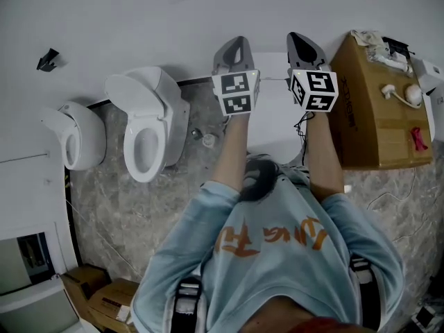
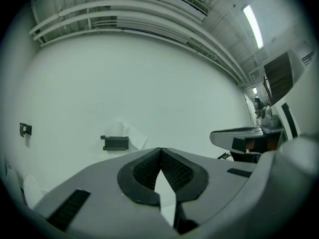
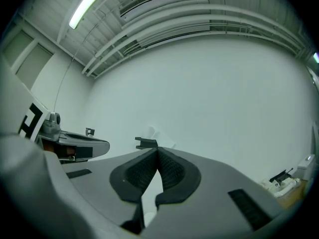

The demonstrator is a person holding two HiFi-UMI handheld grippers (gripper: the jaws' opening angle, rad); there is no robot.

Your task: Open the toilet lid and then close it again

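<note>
A white toilet (image 1: 275,127) stands straight below me against the wall, mostly hidden by my arms and head, so I cannot tell how its lid stands. My left gripper (image 1: 234,47) and right gripper (image 1: 303,45) are held up side by side above it, pointing level at the white wall. Neither touches the toilet. In the left gripper view the left gripper (image 2: 160,153) has its pads meeting at the tips with nothing between them. The right gripper (image 3: 157,152) looks the same in its own view: shut and empty.
A second toilet (image 1: 144,141) with its lid up stands to the left, with another white fixture (image 1: 75,136) beyond it. A cardboard box (image 1: 371,116) carrying small items sits at the right. More boxes (image 1: 104,297) lie at the lower left. A black bracket (image 2: 115,142) hangs on the wall.
</note>
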